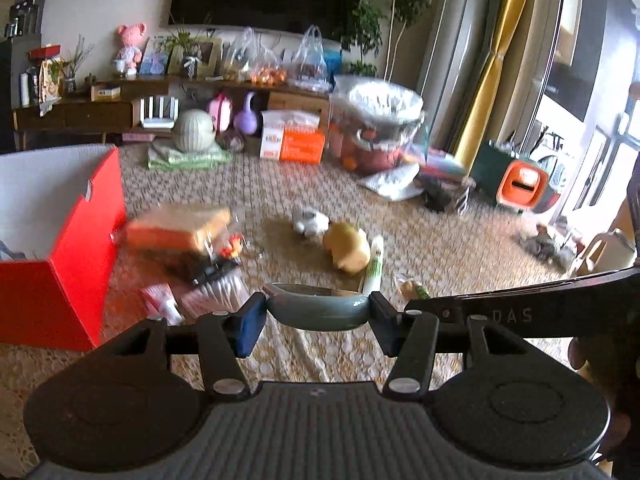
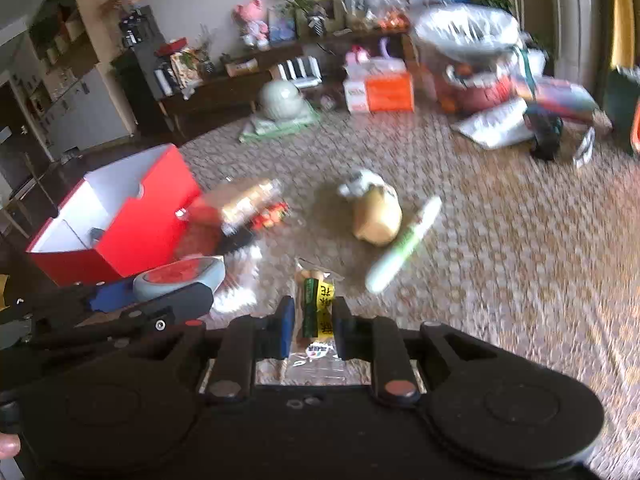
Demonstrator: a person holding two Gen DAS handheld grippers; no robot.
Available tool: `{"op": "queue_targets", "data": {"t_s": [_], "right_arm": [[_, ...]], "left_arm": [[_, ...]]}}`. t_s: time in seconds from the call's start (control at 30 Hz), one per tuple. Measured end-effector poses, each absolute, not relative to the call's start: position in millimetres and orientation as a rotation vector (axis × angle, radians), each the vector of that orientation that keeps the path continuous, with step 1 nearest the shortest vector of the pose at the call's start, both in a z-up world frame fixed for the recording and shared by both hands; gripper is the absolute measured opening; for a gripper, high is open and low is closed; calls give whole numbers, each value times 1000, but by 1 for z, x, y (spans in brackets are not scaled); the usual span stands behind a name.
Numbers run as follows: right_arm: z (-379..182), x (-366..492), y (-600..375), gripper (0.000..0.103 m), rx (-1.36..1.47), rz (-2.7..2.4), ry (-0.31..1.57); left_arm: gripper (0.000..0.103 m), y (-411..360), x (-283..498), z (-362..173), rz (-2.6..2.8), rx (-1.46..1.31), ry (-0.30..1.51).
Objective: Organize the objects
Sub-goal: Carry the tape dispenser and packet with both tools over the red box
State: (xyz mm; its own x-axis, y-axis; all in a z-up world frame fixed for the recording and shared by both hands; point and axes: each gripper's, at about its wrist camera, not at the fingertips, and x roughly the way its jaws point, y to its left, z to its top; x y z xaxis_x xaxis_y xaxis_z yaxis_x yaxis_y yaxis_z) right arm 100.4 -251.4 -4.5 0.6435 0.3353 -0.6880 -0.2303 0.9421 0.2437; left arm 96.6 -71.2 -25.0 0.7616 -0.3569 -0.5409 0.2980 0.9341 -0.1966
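Note:
My left gripper [image 1: 318, 314] is shut on a round grey-blue container [image 1: 318, 310], held by its sides above the carpet. The right wrist view shows the same container's red top [image 2: 180, 278] in the left gripper [image 2: 160, 294] at lower left. My right gripper [image 2: 314, 320] is shut on a clear snack packet [image 2: 316, 308] with a yellow and green label, also lifted. An open red box [image 1: 80, 240] with a white inside stands on the left [image 2: 120, 216]. A bread packet [image 2: 248, 200], a yellow plush toy [image 2: 376, 216] and a white-green tube [image 2: 404, 240] lie on the carpet ahead.
A low wooden shelf [image 1: 120, 96] crowded with ornaments and bags runs along the far wall. An orange-white carton [image 1: 296, 142], a lined bin [image 1: 380, 120] and a green-orange box [image 1: 516, 176] stand behind. Cotton swabs [image 1: 216, 296] lie near the red box.

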Motion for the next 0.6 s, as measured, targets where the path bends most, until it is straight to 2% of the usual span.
{"op": "queue_targets", "data": {"t_s": [0.6], "right_arm": [[56,120,-153,19,-27,492,694]], "left_arm": [[54,27,97,26,-256,-165,446]]}}
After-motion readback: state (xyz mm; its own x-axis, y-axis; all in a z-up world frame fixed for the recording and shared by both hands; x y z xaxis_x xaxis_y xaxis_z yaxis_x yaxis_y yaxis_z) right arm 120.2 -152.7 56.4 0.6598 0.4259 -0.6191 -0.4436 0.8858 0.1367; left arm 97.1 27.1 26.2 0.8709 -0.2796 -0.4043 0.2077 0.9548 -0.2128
